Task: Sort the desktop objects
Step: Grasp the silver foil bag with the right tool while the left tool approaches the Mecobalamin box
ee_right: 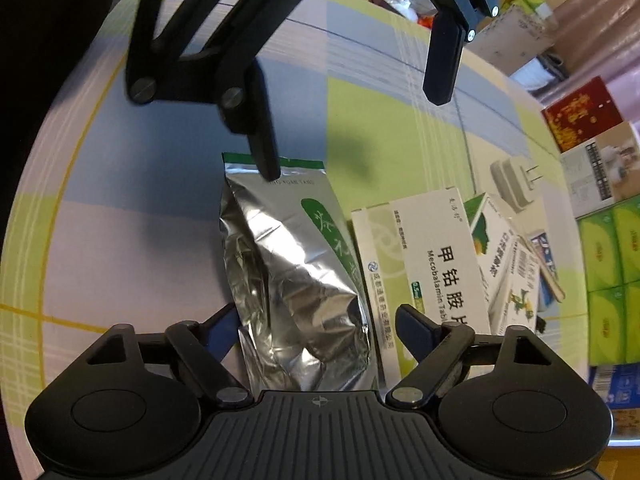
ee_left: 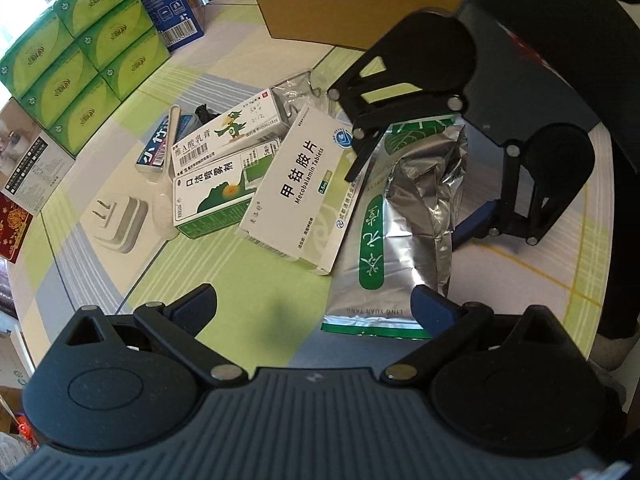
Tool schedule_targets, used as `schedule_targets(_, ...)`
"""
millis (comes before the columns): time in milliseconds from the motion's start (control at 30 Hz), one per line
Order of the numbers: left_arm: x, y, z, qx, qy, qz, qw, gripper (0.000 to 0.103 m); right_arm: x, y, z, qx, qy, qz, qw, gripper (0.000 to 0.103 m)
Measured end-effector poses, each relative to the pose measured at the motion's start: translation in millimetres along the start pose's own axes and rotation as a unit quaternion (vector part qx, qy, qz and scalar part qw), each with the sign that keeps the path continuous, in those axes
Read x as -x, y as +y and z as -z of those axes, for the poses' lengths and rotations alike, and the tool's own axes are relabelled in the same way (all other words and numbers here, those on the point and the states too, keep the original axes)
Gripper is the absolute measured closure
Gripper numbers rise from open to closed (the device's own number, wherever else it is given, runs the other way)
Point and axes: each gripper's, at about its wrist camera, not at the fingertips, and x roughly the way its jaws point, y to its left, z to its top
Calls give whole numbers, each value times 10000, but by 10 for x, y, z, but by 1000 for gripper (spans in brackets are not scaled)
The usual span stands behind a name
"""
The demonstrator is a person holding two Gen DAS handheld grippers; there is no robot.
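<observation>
Two grippers face each other over the silver foil pouch [ee_left: 404, 216], which lies flat on the checked tablecloth [ee_left: 192, 280] with its green-edged seal toward my left hand. My left gripper [ee_left: 316, 304] is spread wide, its fingers hanging above the near end of the pouch with one blue pad [ee_left: 430, 304] over the seal. My right gripper [ee_right: 316, 324] is also wide apart, straddling the crinkled far end of the pouch without pinching it. Just beside the pouch lies the white Mecobalamin tablet box [ee_left: 298, 188], leaning on a heap of other medicine boxes [ee_left: 216, 160], with a white plug adapter [ee_left: 120, 220] near them. Stacked green tissue packs [ee_left: 76, 52] line the table's edge, and a cardboard box [ee_left: 340, 0] stands behind.
</observation>
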Motion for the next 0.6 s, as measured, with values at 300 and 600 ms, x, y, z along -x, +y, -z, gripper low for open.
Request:
schedule_targets(300, 6, -37, 42, -42, -25, 72, 10000, 2, 70, -83, -17, -570, 258, -123, 9980, 57)
schedule_targets(600, -48, -135, -67, -413, -138, -37, 9990, 2, 336, -154, 470, -2578, 631, -34, 9641, 57)
